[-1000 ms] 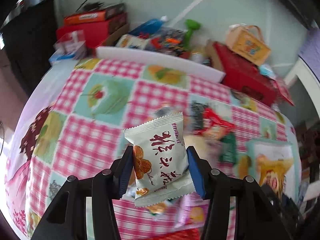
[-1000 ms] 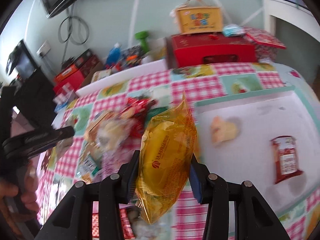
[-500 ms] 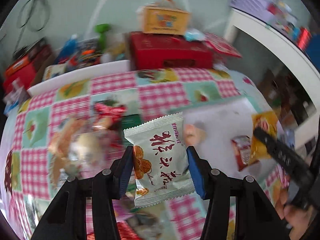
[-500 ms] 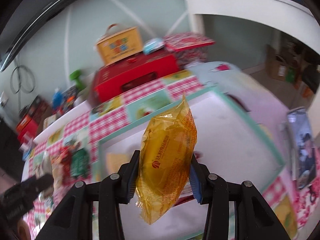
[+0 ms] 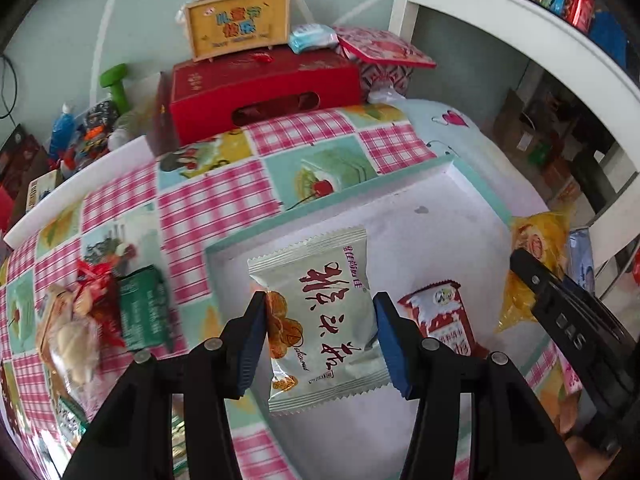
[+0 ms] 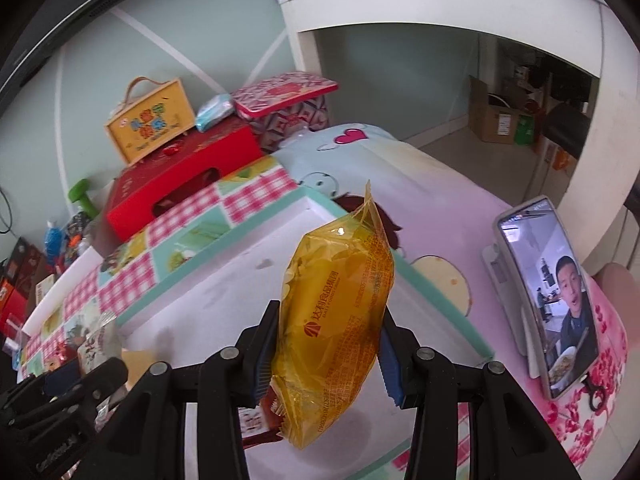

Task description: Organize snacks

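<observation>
While both fingers grasp one packet each, silver packet, yellow packet, white tray

Glossy foil snack pkt, shiny yellow plastic wrapper, matt white tray

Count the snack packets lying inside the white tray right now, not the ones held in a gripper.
1: a red-and-white packet lies on the white tray floor, just right of the held silver packet. That silver packet and the gripper hide part of the tray, so another may be hidden.
</observation>
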A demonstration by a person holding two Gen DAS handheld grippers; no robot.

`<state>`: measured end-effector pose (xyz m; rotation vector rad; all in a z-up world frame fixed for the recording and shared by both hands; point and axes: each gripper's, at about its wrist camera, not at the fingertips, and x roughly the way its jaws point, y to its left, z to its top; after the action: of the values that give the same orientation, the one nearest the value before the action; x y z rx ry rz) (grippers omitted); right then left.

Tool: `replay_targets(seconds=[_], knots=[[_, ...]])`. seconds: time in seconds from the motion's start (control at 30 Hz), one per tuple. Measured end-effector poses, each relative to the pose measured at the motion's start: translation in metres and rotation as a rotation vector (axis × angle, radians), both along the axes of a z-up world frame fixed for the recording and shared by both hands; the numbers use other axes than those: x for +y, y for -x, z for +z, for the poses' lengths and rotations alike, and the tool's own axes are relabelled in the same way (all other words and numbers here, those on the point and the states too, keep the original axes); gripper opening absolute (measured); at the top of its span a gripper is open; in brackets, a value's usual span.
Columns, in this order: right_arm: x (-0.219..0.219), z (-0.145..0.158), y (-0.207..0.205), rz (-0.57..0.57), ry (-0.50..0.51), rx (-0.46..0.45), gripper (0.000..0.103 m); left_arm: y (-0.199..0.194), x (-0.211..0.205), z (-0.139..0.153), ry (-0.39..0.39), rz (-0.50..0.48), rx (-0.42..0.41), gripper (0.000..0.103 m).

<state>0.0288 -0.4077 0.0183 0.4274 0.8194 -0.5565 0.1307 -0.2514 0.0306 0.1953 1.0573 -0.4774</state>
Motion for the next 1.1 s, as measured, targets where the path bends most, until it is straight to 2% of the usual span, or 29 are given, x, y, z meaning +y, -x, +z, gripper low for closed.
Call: replay_targets(seconds=[0.2, 0.67, 0.83, 1.07, 1.1], knots=[[-0.006, -0.003, 0.001, -0.009, -0.005, 0.005, 0.047, -0.01, -0.02, -0.015, -0.023, -0.008, 0.024, 0.054], [-0.008, -0.01, -0.001, -0.005, -0.016, 0.018, 0.047, -0.016, -0.039, -0.023, -0.064, -0.014, 0.025, 0.055], [-0.006, -0.013, -0.004, 0.009, -0.02, 0.037, 0.048, -0.016, -0.039, -0.024, -0.069, -0.004, 0.027, 0.063], [-0.004, -0.013, -0.003, 0.012, -0.022, 0.041, 0.048, -0.017, -0.032, -0.024, -0.072, 0.025, 0.038, 0.065], [-0.004, -0.013, -0.004, 0.016, -0.023, 0.046, 0.051, -0.017, -0.031, -0.024, -0.071, 0.032, 0.04, 0.071]])
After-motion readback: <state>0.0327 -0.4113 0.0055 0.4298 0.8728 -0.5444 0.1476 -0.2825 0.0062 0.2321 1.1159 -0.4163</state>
